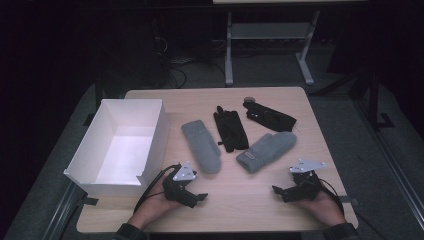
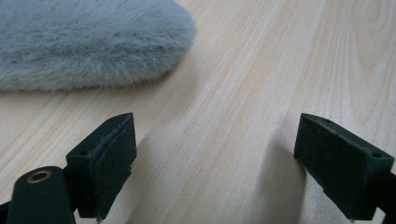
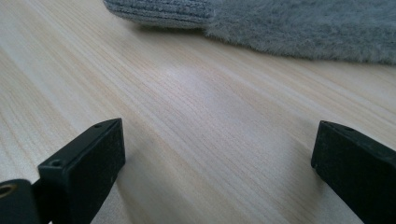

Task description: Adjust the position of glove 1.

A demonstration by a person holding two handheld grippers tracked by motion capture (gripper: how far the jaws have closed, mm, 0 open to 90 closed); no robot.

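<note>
Left hand-held gripper (image 1: 196,198): you hold it low over the near edge of the worktop (image 1: 240,205), jaws spread wide with bare wood between them, nothing held.
Right hand-held gripper (image 1: 281,192): also low at the near edge, jaws wide apart and empty.
Left grey mitten (image 1: 201,146): lies just beyond and slightly to the right of your left hand-held gripper; its rounded fingertip end is the near end, fluffy and close in the left gripper view (image 2: 88,42).
Right grey mitten (image 1: 266,151): lies ahead and to the left of your right hand-held gripper; its ribbed cuff is the near end, seen close in the right gripper view (image 3: 163,11).
Long axes: the left mitten runs away from you, leaning a little left at the far end; the right mitten runs diagonally, cuff near-left, tip far-right.
Black gloves: one (image 1: 230,129) between the mittens, another (image 1: 270,116) further back, both well apart from your hands.
White box (image 1: 150,145): open, at the left, just beside your left hand.
Nearer hand: probably each mitten suits its own side; the left is a shade closer to its mitten.
</note>
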